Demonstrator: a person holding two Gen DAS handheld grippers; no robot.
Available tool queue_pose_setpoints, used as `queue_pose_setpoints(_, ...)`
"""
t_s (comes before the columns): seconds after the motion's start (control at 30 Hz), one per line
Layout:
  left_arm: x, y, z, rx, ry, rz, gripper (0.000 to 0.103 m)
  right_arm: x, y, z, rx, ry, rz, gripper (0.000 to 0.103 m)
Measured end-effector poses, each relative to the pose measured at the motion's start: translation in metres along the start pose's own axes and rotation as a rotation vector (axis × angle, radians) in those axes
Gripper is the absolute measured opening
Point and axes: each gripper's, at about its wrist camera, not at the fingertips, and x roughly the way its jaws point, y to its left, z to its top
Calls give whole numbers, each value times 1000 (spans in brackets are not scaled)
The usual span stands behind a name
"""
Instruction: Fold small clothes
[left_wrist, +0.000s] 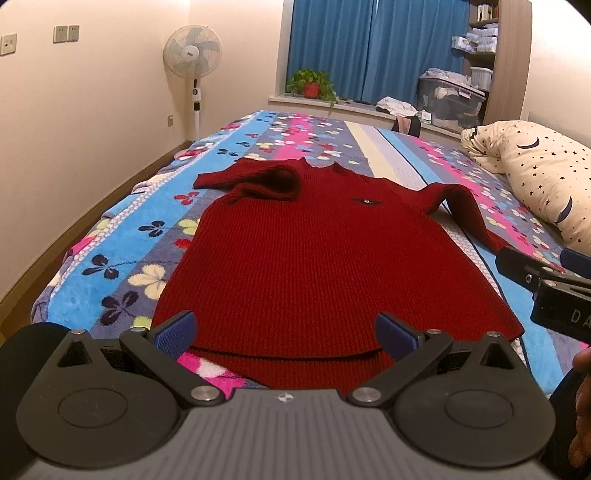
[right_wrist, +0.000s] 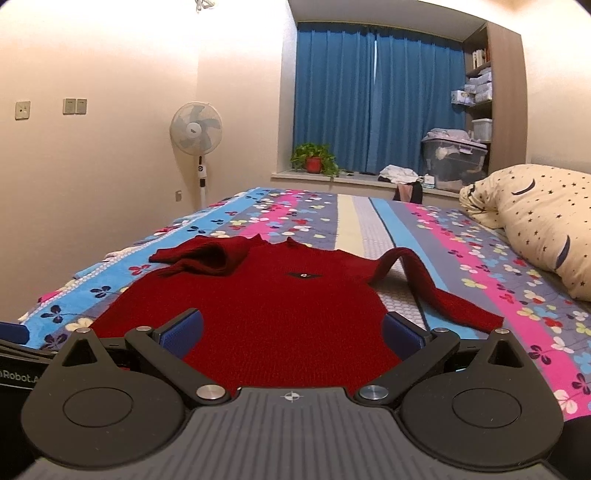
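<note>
A dark red knitted sweater (left_wrist: 314, 258) (right_wrist: 266, 306) lies flat on the bed, collar away from me, hem nearest. Its left sleeve (left_wrist: 255, 181) is folded in over the chest; its right sleeve (right_wrist: 436, 291) stretches out to the right. My left gripper (left_wrist: 286, 332) hovers open just above the hem, blue pads spread wide with nothing between them. My right gripper (right_wrist: 293, 332) is also open over the lower right part of the sweater. In the left wrist view the right gripper's body (left_wrist: 546, 288) shows at the right edge, beside the sleeve cuff.
The bed is covered by a striped flower-print blanket (left_wrist: 122, 258) (right_wrist: 491, 295). A star-print pillow (left_wrist: 546, 173) (right_wrist: 543, 221) lies at the right. A standing fan (left_wrist: 194, 59), a potted plant (left_wrist: 312, 85) and a storage bin (left_wrist: 450, 99) stand beyond the bed.
</note>
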Motion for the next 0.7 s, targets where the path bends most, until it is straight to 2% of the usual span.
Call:
queue_pose_setpoints(0.13, 1, 0, 0, 3, 4, 1, 103, 4, -4, 0, 35, 32, 48, 102)
queue_pose_setpoints(0.3, 1, -1, -1, 4, 7, -3, 103, 5, -3, -1, 47, 47, 69, 102)
queue_pose_setpoints(0.47, 2, -2, -2, 7, 10, -4, 103, 2, 6, -3, -1, 38, 31, 102)
queue_pose_setpoints(0.7, 2, -4, -3, 7, 11, -4, 103, 1, 6, -3, 4, 49, 76, 97)
